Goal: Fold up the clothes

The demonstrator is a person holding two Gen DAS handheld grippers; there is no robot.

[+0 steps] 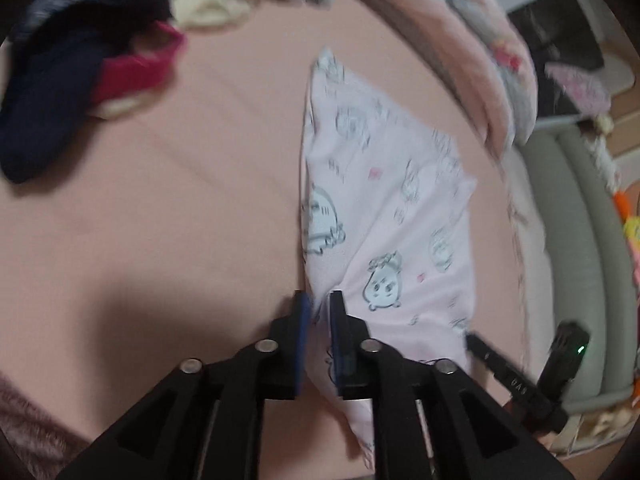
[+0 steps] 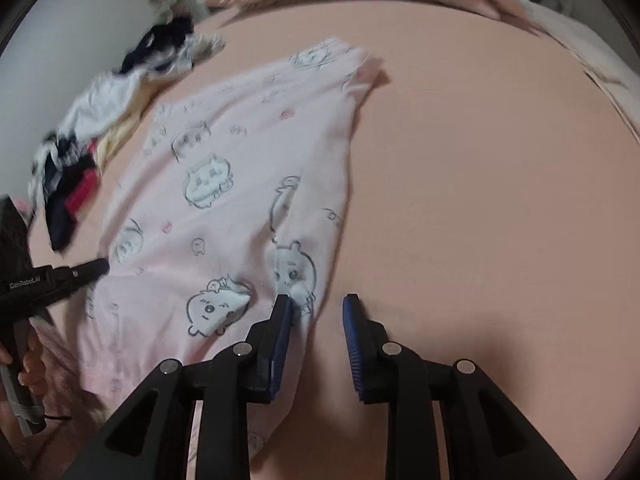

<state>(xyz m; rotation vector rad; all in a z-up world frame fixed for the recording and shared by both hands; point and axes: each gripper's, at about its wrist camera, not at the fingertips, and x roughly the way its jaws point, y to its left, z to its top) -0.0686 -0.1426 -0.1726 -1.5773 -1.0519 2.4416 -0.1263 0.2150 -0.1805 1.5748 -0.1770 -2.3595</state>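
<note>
A pale pink garment with cartoon animal prints (image 2: pixel 240 184) lies spread on the pink bed sheet (image 2: pixel 480 200); it also shows in the left wrist view (image 1: pixel 392 208). My left gripper (image 1: pixel 319 300) is shut on the garment's near edge, cloth pinched between its blue pads. My right gripper (image 2: pixel 318 304) is open over the garment's near right edge, its left finger (image 2: pixel 284 312) touching the cloth, its right finger on bare sheet. The left gripper's tip shows in the right wrist view (image 2: pixel 88 270) at the garment's left edge.
A heap of dark blue, red, cream and white clothes (image 1: pixel 92 60) lies at the far left of the bed, seen also in the right wrist view (image 2: pixel 104 128). A pink quilt (image 1: pixel 460 40) lies along the far side. A grey padded bed edge (image 1: pixel 572 240) runs at right.
</note>
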